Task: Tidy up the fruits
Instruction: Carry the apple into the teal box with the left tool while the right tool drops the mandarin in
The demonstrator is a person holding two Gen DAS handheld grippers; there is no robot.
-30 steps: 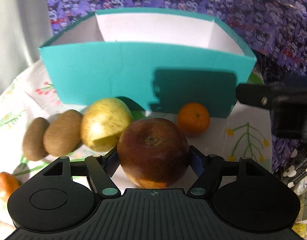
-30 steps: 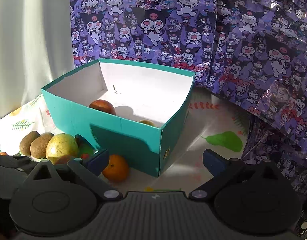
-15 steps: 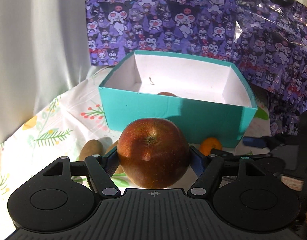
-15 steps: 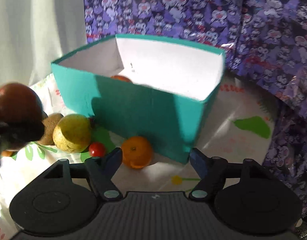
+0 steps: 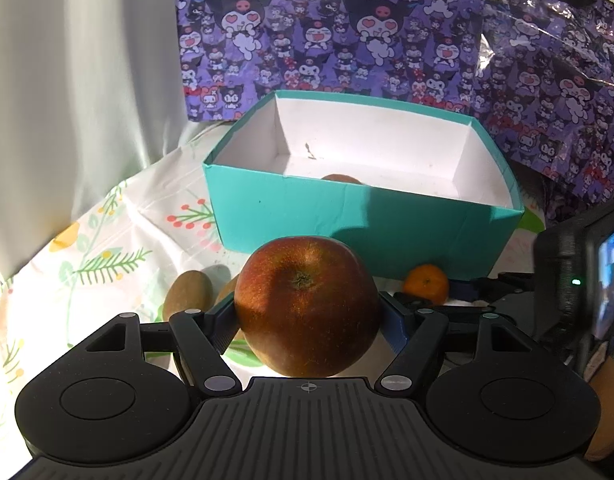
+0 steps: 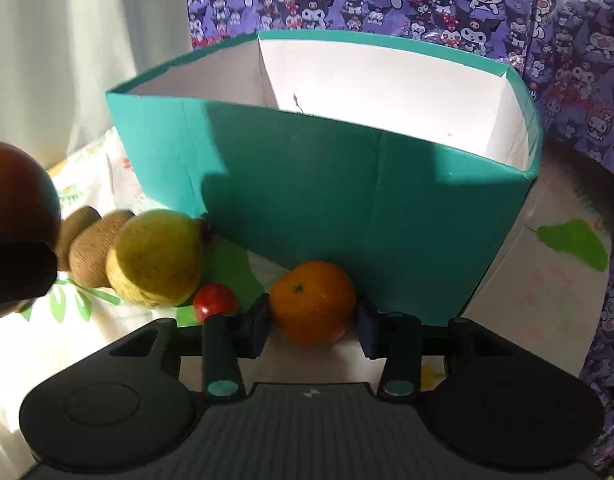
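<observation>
Right wrist only: cherry tomato (image 6: 215, 302).

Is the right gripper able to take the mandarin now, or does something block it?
Probably yes. The right gripper already has the mandarin between its open fingers; the teal box stands just behind, and nothing lies between.
</observation>
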